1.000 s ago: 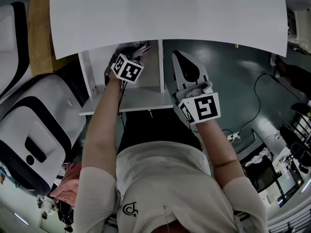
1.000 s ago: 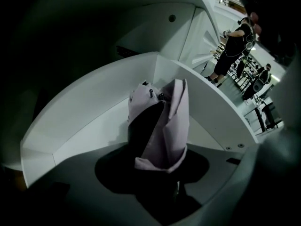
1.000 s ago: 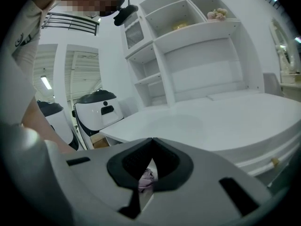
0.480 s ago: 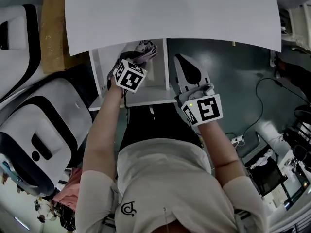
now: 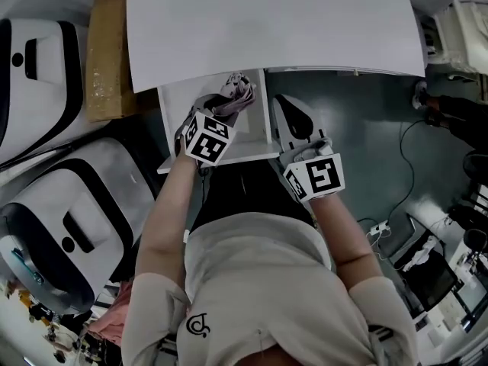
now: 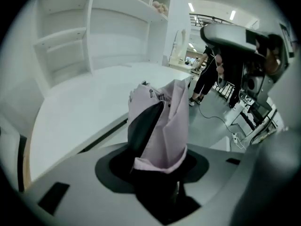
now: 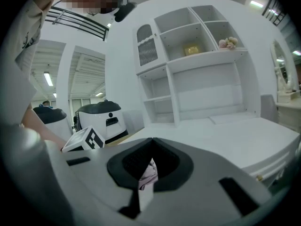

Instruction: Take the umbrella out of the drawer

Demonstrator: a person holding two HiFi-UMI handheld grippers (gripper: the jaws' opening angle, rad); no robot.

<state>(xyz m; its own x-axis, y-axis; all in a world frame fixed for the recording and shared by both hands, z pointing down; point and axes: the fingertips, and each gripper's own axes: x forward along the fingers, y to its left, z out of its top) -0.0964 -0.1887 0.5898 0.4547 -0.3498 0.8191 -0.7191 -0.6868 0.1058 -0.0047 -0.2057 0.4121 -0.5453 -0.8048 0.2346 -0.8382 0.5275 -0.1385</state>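
A folded pink umbrella (image 5: 235,91) sticks up from my left gripper (image 5: 216,113), which is shut on its lower end above the open white drawer (image 5: 174,111). In the left gripper view the pink fabric (image 6: 164,121) fills the gap between the jaws of my left gripper (image 6: 157,173), with the white desk top (image 6: 80,112) behind it. My right gripper (image 5: 288,109) hovers just right of the drawer, its jaws nearly together with nothing in them. Through its narrow slit the right gripper (image 7: 143,185) view shows a bit of the umbrella (image 7: 149,172).
The white desk top (image 5: 274,21) overhangs the drawer, with shelves (image 7: 188,55) at its back. A brown box (image 5: 107,59) and white-and-black machines (image 5: 61,204) stand at the left. Cables (image 5: 396,151) lie on the grey floor at the right, where people stand (image 6: 207,79).
My left gripper has lifted the umbrella up from inside the drawer, so more of it shows above the drawer. The right gripper has risen a little beside it.
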